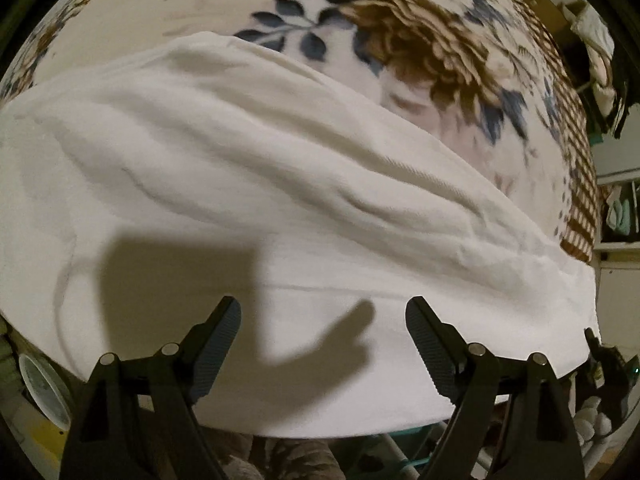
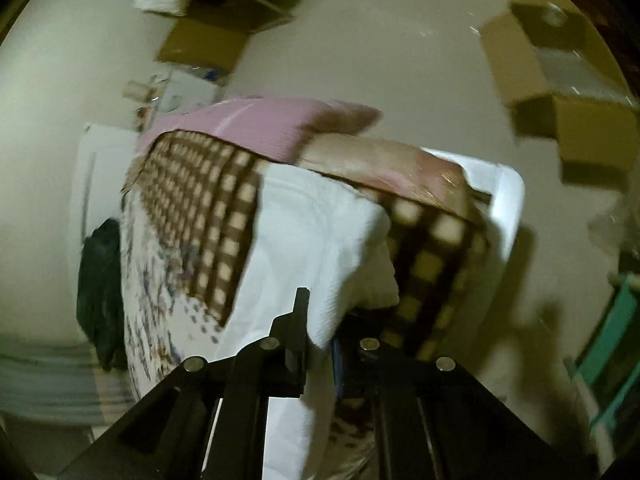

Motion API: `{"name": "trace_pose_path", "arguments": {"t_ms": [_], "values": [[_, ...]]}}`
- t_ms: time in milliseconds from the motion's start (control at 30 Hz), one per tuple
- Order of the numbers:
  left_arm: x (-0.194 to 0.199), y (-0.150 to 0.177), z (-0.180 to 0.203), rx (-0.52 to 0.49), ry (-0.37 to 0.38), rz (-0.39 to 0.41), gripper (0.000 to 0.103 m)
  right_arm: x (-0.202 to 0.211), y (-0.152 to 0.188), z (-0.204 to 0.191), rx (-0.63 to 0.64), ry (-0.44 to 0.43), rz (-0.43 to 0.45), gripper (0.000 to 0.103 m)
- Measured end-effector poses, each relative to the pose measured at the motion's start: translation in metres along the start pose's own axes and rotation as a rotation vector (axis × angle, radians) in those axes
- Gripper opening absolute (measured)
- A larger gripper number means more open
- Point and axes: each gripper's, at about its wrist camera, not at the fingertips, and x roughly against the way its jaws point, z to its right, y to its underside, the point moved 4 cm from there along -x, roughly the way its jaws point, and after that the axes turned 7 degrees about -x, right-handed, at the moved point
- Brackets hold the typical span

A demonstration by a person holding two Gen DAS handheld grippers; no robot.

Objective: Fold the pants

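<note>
White pants (image 1: 280, 184) lie stretched across the flowered blanket (image 1: 400, 40), wrinkled, no neat fold showing yet, so most of the work looks ahead. Left gripper (image 1: 323, 344) hovers spread and empty; right gripper (image 2: 320, 344) pinches a pants edge.

Left wrist looks closely down; right wrist views farther; both share white pants (image 1: 280, 184).

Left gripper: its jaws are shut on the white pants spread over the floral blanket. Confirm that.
Not quite. In the left wrist view the left gripper has its jaws wide open above the white pants, gripping nothing. The pants do lie spread over the floral blanket.
</note>
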Motion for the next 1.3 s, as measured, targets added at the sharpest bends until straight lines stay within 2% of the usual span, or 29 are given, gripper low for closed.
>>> {"name": "trace_pose_path", "arguments": {"t_ms": [67,100,133,200,267,333,367,400,433,533,633,733,833,967,1000,1133,1300], "values": [[-0.009,0.0,0.002,0.002,-0.007,-0.011,0.084,-0.016,-0.005,0.017,-0.047,0.02,-0.044,0.014],[-0.014,0.002,0.002,0.008,-0.01,-0.02,0.084,-0.022,-0.007,0.025,-0.07,0.024,-0.063,0.023],[-0.019,0.003,0.001,0.011,-0.016,-0.028,0.084,-0.025,-0.008,0.031,-0.084,0.021,-0.069,0.027],[-0.026,0.004,0.001,0.013,-0.024,-0.032,0.084,-0.029,-0.009,0.038,-0.113,-0.04,-0.071,0.029],[-0.03,0.003,0.006,0.006,-0.026,-0.016,0.09,-0.033,-0.01,0.039,-0.151,-0.095,-0.072,0.034],[-0.033,0.003,0.01,-0.006,-0.034,-0.01,0.098,-0.036,-0.011,0.038,-0.158,-0.111,-0.063,0.034],[-0.035,0.004,0.009,-0.013,-0.042,-0.011,0.1,-0.038,-0.01,0.036,-0.146,-0.107,-0.059,0.03],[-0.037,0.004,0.011,-0.017,-0.05,-0.014,0.103,-0.039,-0.01,0.032,-0.112,-0.08,-0.06,0.016],[-0.039,0.005,0.011,-0.02,-0.063,-0.019,0.103,-0.04,-0.01,0.027,-0.077,-0.059,-0.066,0.011],[-0.043,0.006,0.016,-0.02,-0.091,-0.028,0.103,-0.025,-0.013,0.001,-0.01,-0.088,-0.063,0.008],[-0.043,0.0,0.012,0.001,-0.089,-0.029,0.103,-0.004,-0.01,-0.03,0.111,-0.137,-0.045,0.008],[-0.04,-0.002,0.002,0.021,-0.088,-0.023,0.103,-0.025,-0.015,-0.02,0.107,-0.094,-0.092,0.008],[-0.042,-0.002,0.006,0.033,-0.096,-0.02,0.103,-0.048,-0.021,-0.004,0.065,-0.077,-0.132,0.012],[-0.044,-0.001,0.007,0.04,-0.117,0.001,0.103,-0.062,-0.026,0.003,-0.005,-0.141,-0.139,0.034],[-0.039,-0.005,-0.006,0.039,-0.12,0.014,0.103,-0.065,-0.026,0.005,-0.039,-0.167,-0.138,0.039],[-0.041,-0.003,0.0,0.042,-0.128,0.027,0.103,-0.064,-0.028,0.013,-0.128,-0.193,-0.126,0.044],[-0.04,-0.007,-0.005,0.045,-0.117,-0.008,0.103,-0.066,-0.029,0.015,-0.08,-0.165,-0.111,0.046]]}}
